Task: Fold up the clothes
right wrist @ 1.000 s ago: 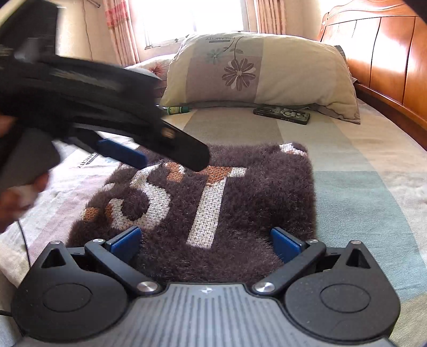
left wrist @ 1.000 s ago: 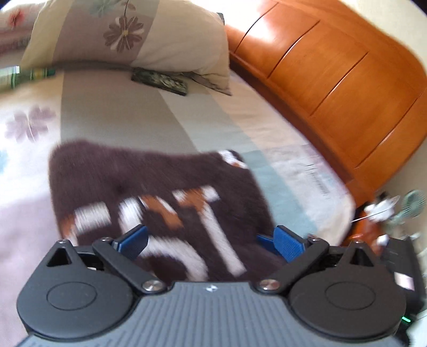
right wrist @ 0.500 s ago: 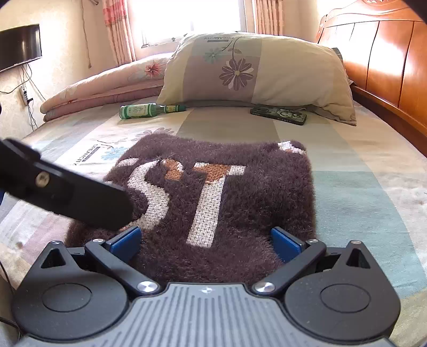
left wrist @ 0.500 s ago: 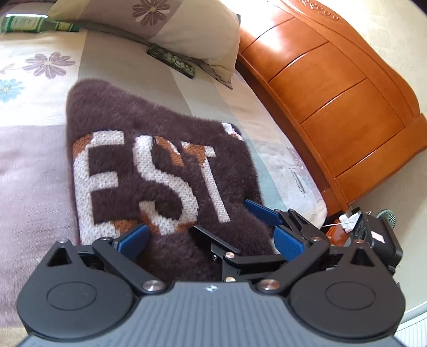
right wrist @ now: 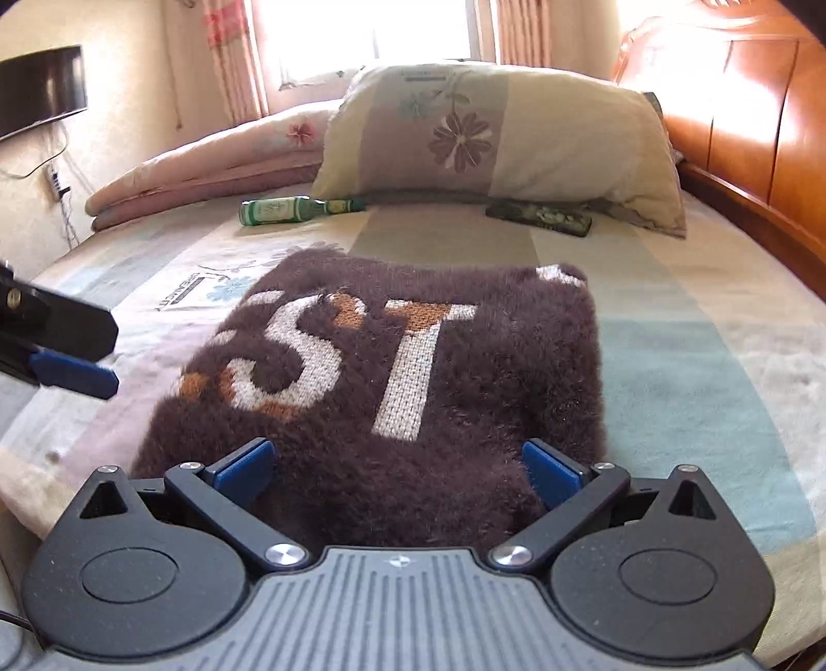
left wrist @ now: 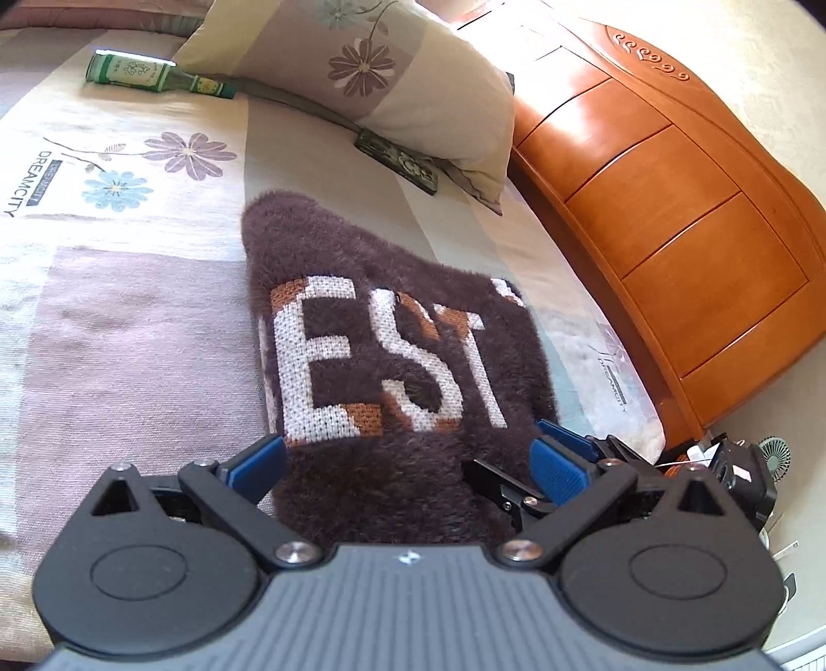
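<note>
Between the spread fingers of the right claw [right wrist: 397, 467] and the equally open left claw [left wrist: 408, 459] lies the near edge of a folded brown sweater [right wrist: 413, 371] on the bed [right wrist: 697, 361]; a pillow [right wrist: 495, 139] sits far behind.

Home bedroom: wooden headboard [right wrist: 748, 129], floral pillow [right wrist: 495, 134], curtained window [right wrist: 413, 31].

Brown sweater [right wrist: 464, 382], white-and-orange lettering

The fuzzy brown sweater [left wrist: 392, 356] carries large knitted white letters reading "EST". The bedsheet [left wrist: 129, 320] is printed with "DREAMCITY" beside its flowers. The green bottle [left wrist: 135, 73] label is illegible.
</note>
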`<state>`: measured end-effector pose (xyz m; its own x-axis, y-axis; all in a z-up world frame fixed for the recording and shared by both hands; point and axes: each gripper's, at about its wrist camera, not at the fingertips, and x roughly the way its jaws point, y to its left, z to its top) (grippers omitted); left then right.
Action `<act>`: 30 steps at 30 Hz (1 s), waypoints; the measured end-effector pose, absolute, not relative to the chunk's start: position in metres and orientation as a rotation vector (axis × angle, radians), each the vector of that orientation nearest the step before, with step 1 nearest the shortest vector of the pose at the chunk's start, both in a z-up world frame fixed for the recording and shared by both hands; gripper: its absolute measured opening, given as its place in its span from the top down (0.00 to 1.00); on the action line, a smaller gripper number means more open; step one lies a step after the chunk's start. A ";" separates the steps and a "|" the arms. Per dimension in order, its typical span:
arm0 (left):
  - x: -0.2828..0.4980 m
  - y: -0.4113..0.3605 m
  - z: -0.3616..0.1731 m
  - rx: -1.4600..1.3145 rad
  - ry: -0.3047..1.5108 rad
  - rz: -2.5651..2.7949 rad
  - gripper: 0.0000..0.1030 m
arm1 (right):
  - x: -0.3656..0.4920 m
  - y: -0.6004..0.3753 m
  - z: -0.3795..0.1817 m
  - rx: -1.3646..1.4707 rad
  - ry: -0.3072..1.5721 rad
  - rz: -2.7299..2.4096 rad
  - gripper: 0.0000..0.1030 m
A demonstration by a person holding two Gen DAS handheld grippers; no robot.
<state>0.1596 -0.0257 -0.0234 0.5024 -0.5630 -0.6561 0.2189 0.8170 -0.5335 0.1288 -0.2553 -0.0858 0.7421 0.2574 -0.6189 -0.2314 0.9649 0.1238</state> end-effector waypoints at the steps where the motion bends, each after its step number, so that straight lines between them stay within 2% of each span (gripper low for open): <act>1: 0.158 -0.025 -0.022 -0.411 0.926 -0.486 0.03 | 0.128 -0.255 -0.084 0.040 0.687 0.266 0.00; 6: 0.140 -0.015 -0.011 -0.429 0.878 -0.482 0.03 | 0.136 -0.251 -0.071 0.061 0.703 0.245 0.00; 11: 0.119 -0.003 0.001 -0.436 0.840 -0.465 0.03 | 0.145 -0.246 -0.090 0.019 0.732 0.217 0.00; 21: 0.063 0.018 0.023 -0.452 0.739 -0.459 0.03 | 0.147 -0.242 -0.086 -0.005 0.762 0.203 0.00; 30: 0.083 0.005 0.014 -0.432 0.789 -0.422 0.03 | 0.127 -0.239 -0.092 -0.032 0.677 0.196 0.00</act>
<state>0.0826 0.0049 0.0140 0.6318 -0.5128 -0.5812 0.1991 0.8321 -0.5177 0.1271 -0.2391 -0.0916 0.7616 0.1700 -0.6253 -0.1905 0.9811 0.0347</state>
